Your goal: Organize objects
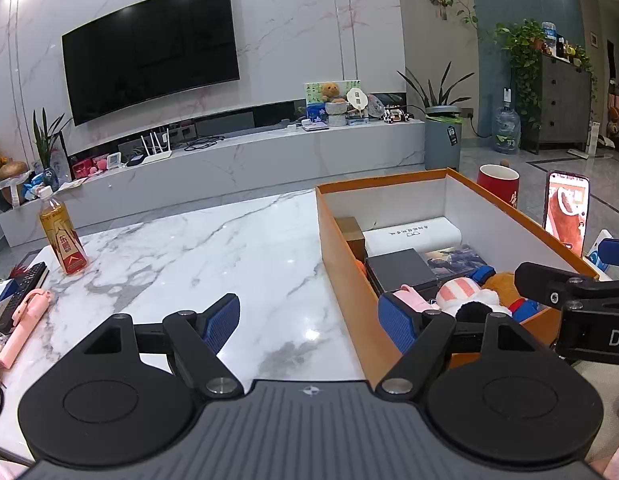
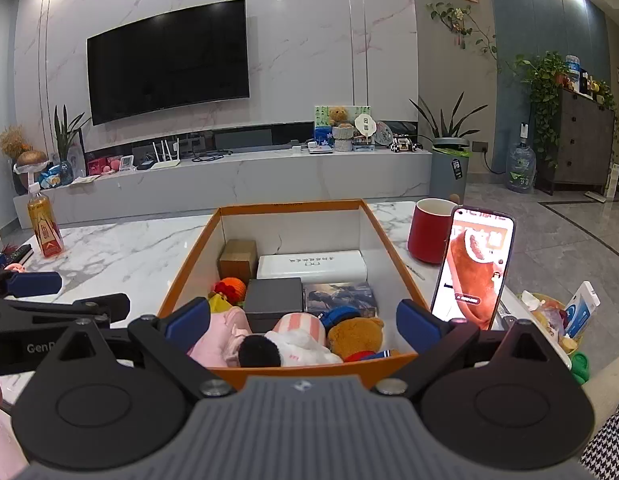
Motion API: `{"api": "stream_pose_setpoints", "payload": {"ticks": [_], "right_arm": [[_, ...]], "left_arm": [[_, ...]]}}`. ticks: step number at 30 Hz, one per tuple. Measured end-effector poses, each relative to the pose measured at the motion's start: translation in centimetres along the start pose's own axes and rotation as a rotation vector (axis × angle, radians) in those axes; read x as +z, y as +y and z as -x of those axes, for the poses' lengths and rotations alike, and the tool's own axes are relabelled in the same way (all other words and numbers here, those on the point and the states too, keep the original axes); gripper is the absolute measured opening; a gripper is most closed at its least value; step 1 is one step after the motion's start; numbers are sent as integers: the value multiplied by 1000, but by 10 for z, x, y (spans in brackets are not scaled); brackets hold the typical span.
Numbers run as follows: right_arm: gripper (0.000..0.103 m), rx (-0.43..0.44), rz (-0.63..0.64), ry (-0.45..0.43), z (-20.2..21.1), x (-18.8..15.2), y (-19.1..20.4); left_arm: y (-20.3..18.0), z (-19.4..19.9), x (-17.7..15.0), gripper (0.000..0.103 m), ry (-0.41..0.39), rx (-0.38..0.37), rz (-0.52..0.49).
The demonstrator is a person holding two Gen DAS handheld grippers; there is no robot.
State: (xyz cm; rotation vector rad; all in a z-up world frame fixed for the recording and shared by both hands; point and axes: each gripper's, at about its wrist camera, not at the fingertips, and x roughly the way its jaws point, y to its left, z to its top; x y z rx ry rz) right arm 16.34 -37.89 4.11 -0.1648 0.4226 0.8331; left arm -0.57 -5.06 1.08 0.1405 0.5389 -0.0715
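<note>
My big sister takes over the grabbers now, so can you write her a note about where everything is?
Left tool: open, holding nothing, over the marble table just left of the orange box.
Right tool: open, holding nothing, at the near end of the box.
In the box: plush toys, a teddy bear, a black box, a white case, a brown carton.
Still out on the table: a tea bottle, a pink stick and a remote at the left; a red mug and a propped phone at the right.
Which of those belong in the box is unclear.
</note>
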Motion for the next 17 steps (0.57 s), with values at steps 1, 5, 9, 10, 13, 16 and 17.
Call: {"api": "stream_pose_setpoints", "payload": {"ticks": [1, 5, 9, 10, 13, 16, 17], "right_arm": [[99, 1, -2, 0, 0, 0, 0], [99, 6, 4, -2, 1, -1, 1], [99, 11, 7, -9, 2, -1, 2], [99, 12, 7, -9, 2, -1, 2], [99, 14, 11, -6, 2, -2, 2], [99, 14, 16, -4, 3, -2, 3], [99, 15, 17, -4, 3, -2, 3]], "left_arm": [[0, 0, 0, 90, 1, 2, -1], [0, 2, 0, 90, 4, 9, -2], [1, 3, 1, 90, 3, 8, 0], [1, 3, 1, 90, 3, 8, -1], [1, 5, 1, 90, 2, 6, -3], [1, 5, 1, 90, 1, 5, -1], [1, 5, 1, 90, 1, 5, -1]]}}
